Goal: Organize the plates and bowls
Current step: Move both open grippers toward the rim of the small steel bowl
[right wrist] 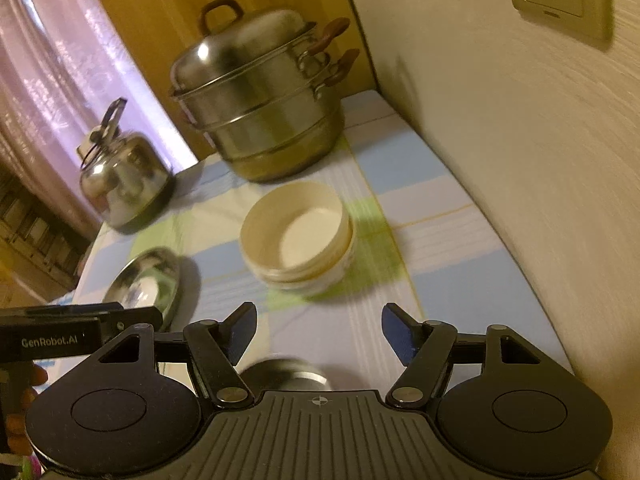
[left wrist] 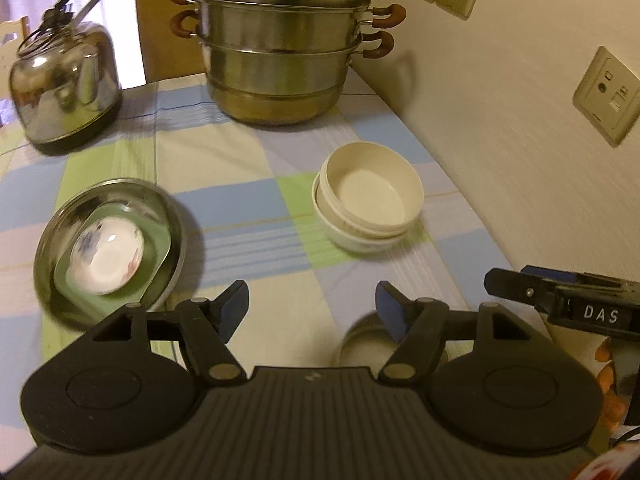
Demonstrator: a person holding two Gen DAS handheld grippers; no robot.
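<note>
A stack of cream bowls (left wrist: pixel 368 198) sits on the checked tablecloth, also in the right wrist view (right wrist: pixel 298 236). A steel plate (left wrist: pixel 110 240) at the left holds a green dish (left wrist: pixel 156 252) with a small white floral bowl (left wrist: pixel 108 258) in it; the plate shows in the right wrist view (right wrist: pixel 146 280). A small metal bowl (left wrist: pixel 366 346) lies close below my left gripper (left wrist: pixel 312 312), also under my right gripper (right wrist: pixel 318 330) as a blurred round shape (right wrist: pixel 286 374). Both grippers are open and empty, above the table, short of the stack.
A large steel steamer pot (left wrist: pixel 280 48) stands at the back by the wall, and a steel kettle (left wrist: pixel 64 84) at the back left. The wall (left wrist: pixel 520 120) with sockets runs along the table's right edge. The right gripper's body (left wrist: pixel 580 304) shows at the right.
</note>
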